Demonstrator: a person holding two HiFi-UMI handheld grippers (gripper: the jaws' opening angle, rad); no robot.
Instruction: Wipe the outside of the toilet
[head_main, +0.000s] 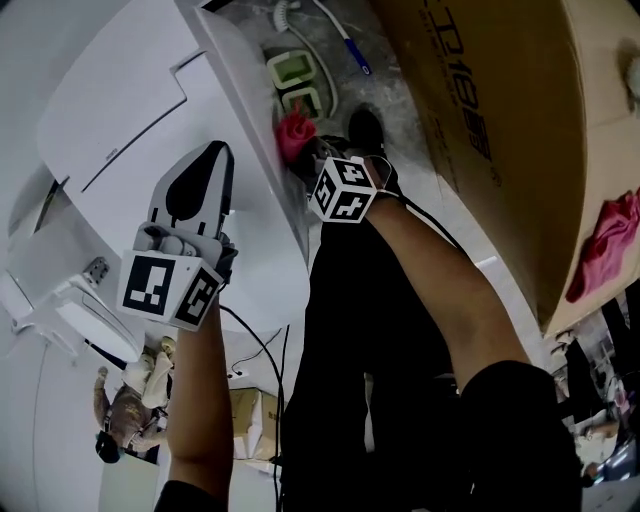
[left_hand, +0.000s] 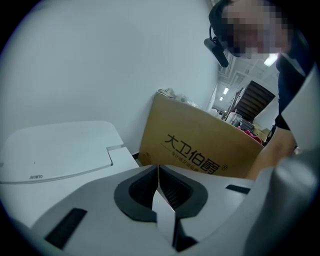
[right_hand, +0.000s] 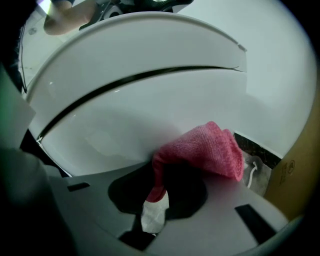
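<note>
Bright, even indoor light. Fisheye bending everywhere; dark vignette in both gripper views. Sheen on white toilet (right_hand: 125, 110). Near jaws blurred, shadowed; pink cloth (right_hand: 210, 147) sharp. Ceiling lights (left_hand: 272, 60) glow, overexposed.

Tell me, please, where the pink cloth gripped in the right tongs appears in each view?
Head view: pink cloth at upper centre, against the toilet.
Left gripper view: not in it.
Right gripper view: lower centre.
Shared landmark: the white toilet.
</note>
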